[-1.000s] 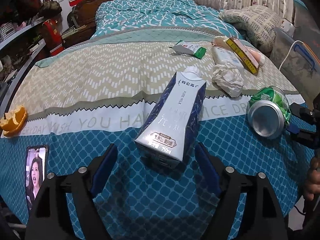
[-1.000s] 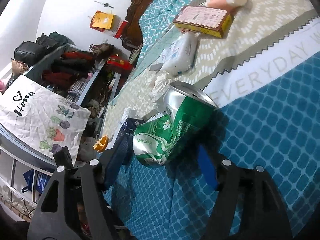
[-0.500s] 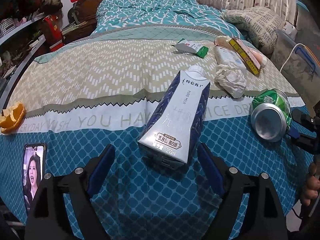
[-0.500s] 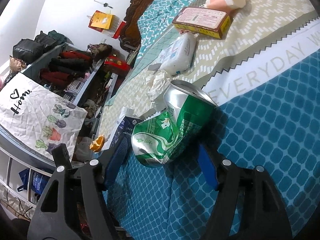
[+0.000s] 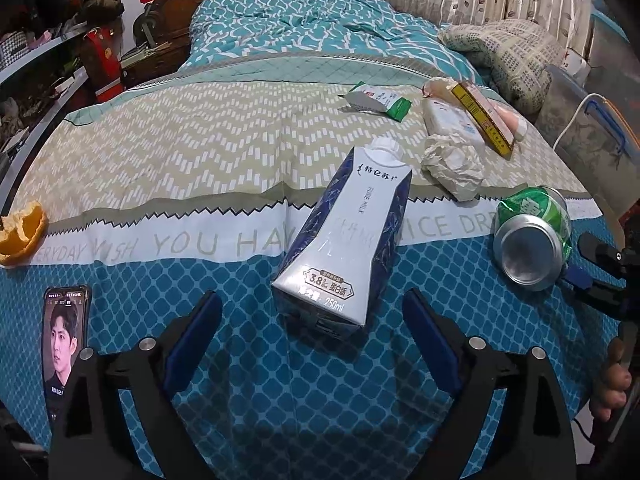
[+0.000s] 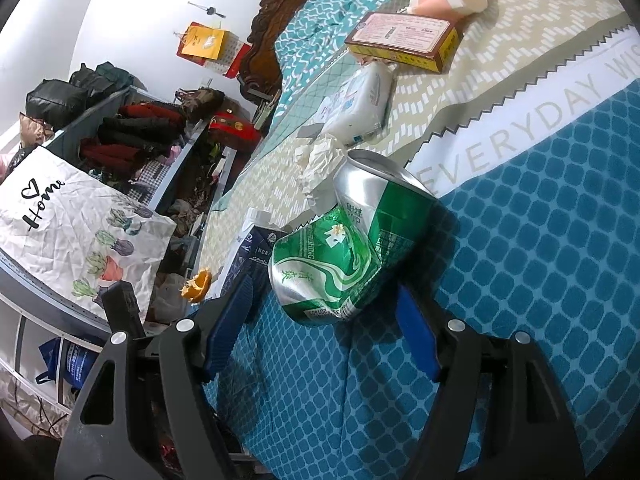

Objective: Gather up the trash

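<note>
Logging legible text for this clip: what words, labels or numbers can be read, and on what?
"PURE MILK", "3.8", "250ml": milk carton; its Chinese brand is unclear.
"YOU HAV", "ICE DR", "EVERYDAY": bedspread band.
"Home" with a heart: cloth bag.
Green can: Chinese characters and small print, unreadable.
Yellow box label: too small.

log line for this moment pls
left gripper: open, facing milk carton | right gripper: open, straddling crushed green can | both items lying on bedspread

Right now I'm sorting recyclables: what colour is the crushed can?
Green and silver crushed can, clearest in the right wrist view.
</note>
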### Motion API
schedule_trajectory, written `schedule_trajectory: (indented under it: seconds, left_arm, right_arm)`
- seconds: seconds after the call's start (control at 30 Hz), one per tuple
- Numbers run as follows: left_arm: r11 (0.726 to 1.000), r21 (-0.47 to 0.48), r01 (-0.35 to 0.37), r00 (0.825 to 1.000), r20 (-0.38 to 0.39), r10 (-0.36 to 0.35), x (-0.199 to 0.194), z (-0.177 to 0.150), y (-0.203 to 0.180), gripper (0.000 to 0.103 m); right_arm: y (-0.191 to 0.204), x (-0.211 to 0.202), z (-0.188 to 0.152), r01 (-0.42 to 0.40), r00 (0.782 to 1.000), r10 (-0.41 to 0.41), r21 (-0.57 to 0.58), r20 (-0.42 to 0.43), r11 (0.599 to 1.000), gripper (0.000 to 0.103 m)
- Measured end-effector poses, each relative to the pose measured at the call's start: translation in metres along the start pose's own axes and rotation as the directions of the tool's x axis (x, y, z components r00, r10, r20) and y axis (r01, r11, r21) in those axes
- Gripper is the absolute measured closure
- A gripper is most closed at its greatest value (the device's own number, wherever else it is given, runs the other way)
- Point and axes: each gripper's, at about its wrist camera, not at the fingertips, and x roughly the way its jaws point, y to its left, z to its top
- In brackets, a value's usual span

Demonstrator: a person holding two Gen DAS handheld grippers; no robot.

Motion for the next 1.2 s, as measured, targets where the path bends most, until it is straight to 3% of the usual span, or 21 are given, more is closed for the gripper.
schedule_trajectory:
  seconds: [0.5, 1.2]
  left_arm:
    - [1.000, -0.020, -0.004, 1.000, -0.019, 0.004, 0.008, -0.002, 0.005, 0.015]
    - [0.998, -0.063, 0.000, 1.000, -0.025, -0.002, 0.013, -0.011, 0.021, 0.010]
  right_arm:
    - [-0.002, -0.002, 0.002, 0.006, 1.000, -0.007, -0.009, -0.005, 1.000, 0.030]
    - [-0.009, -0.015, 0.012, 0.034, 0.999, -0.034, -0.030, 0.004, 0.999, 0.013]
